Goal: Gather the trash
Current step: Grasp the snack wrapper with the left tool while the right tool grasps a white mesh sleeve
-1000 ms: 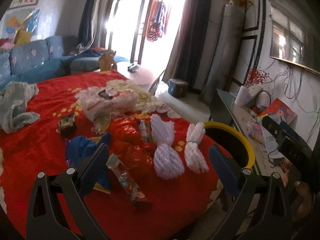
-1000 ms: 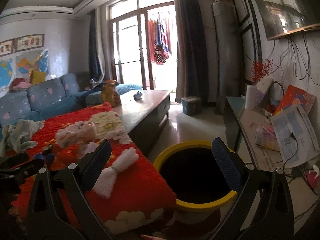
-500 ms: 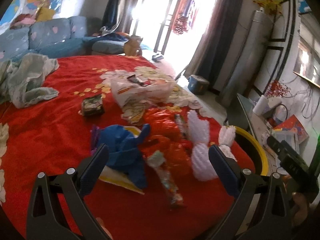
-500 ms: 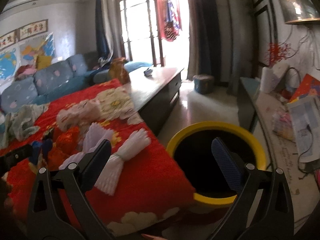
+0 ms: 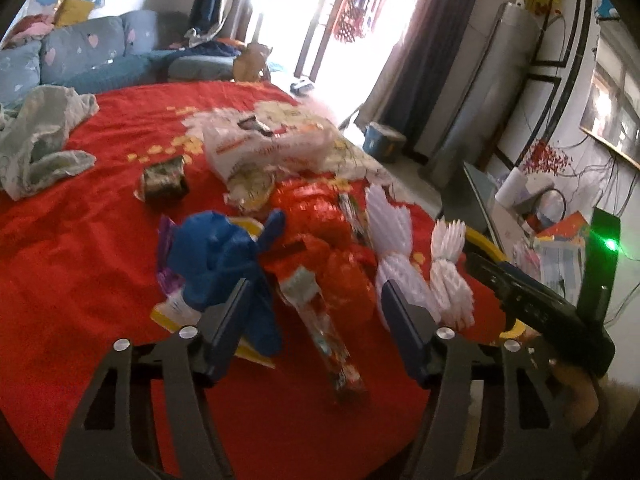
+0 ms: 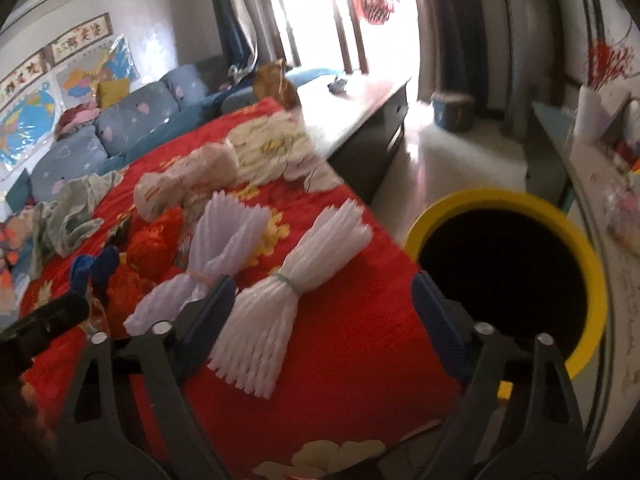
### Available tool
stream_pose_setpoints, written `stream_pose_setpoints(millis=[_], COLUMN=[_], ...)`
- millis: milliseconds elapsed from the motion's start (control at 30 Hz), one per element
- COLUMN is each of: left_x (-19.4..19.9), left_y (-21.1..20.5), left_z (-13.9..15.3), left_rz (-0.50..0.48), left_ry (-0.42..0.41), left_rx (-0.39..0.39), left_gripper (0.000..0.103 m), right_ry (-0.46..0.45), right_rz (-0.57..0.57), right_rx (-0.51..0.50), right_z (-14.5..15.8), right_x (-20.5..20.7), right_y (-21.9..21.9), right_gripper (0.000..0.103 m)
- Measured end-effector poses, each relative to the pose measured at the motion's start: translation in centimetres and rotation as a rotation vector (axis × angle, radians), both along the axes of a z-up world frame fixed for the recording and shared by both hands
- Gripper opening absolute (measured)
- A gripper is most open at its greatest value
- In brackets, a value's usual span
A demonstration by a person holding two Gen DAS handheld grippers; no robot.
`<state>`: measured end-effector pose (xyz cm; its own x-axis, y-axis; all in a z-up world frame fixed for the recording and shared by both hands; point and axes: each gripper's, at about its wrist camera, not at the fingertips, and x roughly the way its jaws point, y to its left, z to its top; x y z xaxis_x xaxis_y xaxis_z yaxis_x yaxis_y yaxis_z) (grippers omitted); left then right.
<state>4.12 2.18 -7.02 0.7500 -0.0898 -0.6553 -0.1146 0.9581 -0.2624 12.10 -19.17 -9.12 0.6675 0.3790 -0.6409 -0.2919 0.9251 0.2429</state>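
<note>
Blue pads line both of my grippers, and both pairs of jaws stand wide apart with nothing between them. My left gripper [image 5: 316, 312] hangs over the red cloth [image 5: 80, 264], with a long shiny wrapper [image 5: 320, 332] lying in the gap below. Its far end is blurry, so I cannot read it. One left finger covers part of a crumpled blue bag [image 5: 220, 256]. A yellow and white packet [image 5: 176, 312] pokes out from under that bag, mostly hidden. Just past the wrapper sits a pile of red crinkly plastic [image 5: 320, 216].

My right gripper [image 6: 320, 300] hangs over the edge of the cloth. A white foam net [image 6: 296, 280], tied in the middle with a band, lies just beside its left finger. A second foam net [image 6: 212, 248] lies close by, and that finger hides its near end.

Farther out are a white plastic bag [image 5: 272, 144], a small dark packet [image 5: 164, 180] and a rumpled grey cloth [image 5: 40, 140].

Beside the cloth stands the bin with a yellow rim [image 6: 492, 196]. It is black inside, so I cannot tell what is in it. My right finger covers part of its near edge.

Behind everything are a blue sofa [image 6: 132, 120] and a bright, washed-out window [image 5: 332, 12].
</note>
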Motion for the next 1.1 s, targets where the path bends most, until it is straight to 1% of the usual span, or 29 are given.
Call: stream_pose_setpoints(millis=[33, 100, 133, 233, 300, 333, 433, 467, 600, 633, 767, 867, 933, 1100], left_x=[0.1, 0.2, 0.4, 0.5, 0.5, 0.5, 0.5, 0.5, 0.2, 0.1, -0.2, -0.1, 0.0, 0.5], left_y=[-0.2, -0.3, -0.4, -0.7, -0.9, -0.9, -0.9, -0.9, -0.9, -0.9, -1.1, -1.4, -1.7, -2.2], left_z=[-0.2, -0.5, -0.7, -1.2, -1.4, -1.5, -1.6, -1.6, -1.0, -0.8, 0.7, 1.8, 2.5, 3.4], left_rz=[-0.002, -0.004, -0.006, -0.009, -0.011, -0.013, -0.02, -0.022, -0.036, -0.037, -0.06, -0.074, -0.083, -0.096], left_ry=[0.012, 0.025, 0.037, 0.06, 0.071, 0.075, 0.086, 0.086, 0.057, 0.046, -0.009, -0.049, -0.073, -0.097], left_rx=[-0.002, 0.0, 0.004, 0.006, 0.011, 0.012, 0.006, 0.005, -0.003, -0.003, 0.001, 0.008, 0.007, -0.004], left_gripper=[0.06, 0.057, 0.056, 0.048, 0.038, 0.036, 0.027, 0.023, 0.017, 0.016, 0.014, 0.014, 0.014, 0.014], right_ry=[0.02, 0.054, 0.073, 0.111, 0.115, 0.117, 0.125, 0.127, 0.13, 0.124, 0.11, 0.095, 0.09, 0.093], right_rz=[0.011, 0.031, 0.04, 0.06, 0.071, 0.075, 0.09, 0.094, 0.126, 0.136, 0.15, 0.158, 0.162, 0.152], right_rx=[0.009, 0.021, 0.027, 0.054, 0.061, 0.065, 0.078, 0.08, 0.094, 0.094, 0.094, 0.105, 0.11, 0.119], right_z=[-0.3, -1.0, -1.3, -1.9, -2.1, -2.1, -2.1, -2.2, -2.1, -1.9, -1.5, -1.0, -0.9, -0.8], right_x=[0.2, 0.6, 0.7, 1.0, 0.9, 0.8, 0.7, 0.7, 0.4, 0.3, 0.0, 0.0, -0.1, 0.2], right_y=[0.2, 0.5, 0.6, 0.8, 0.9, 0.9, 0.9, 1.0, 1.0, 1.1, 1.0, 0.5, 0.4, 0.0], right_gripper=[0.071, 0.067, 0.063, 0.057, 0.052, 0.051, 0.04, 0.039, 0.02, 0.017, 0.01, 0.0, 0.0, 0.0])
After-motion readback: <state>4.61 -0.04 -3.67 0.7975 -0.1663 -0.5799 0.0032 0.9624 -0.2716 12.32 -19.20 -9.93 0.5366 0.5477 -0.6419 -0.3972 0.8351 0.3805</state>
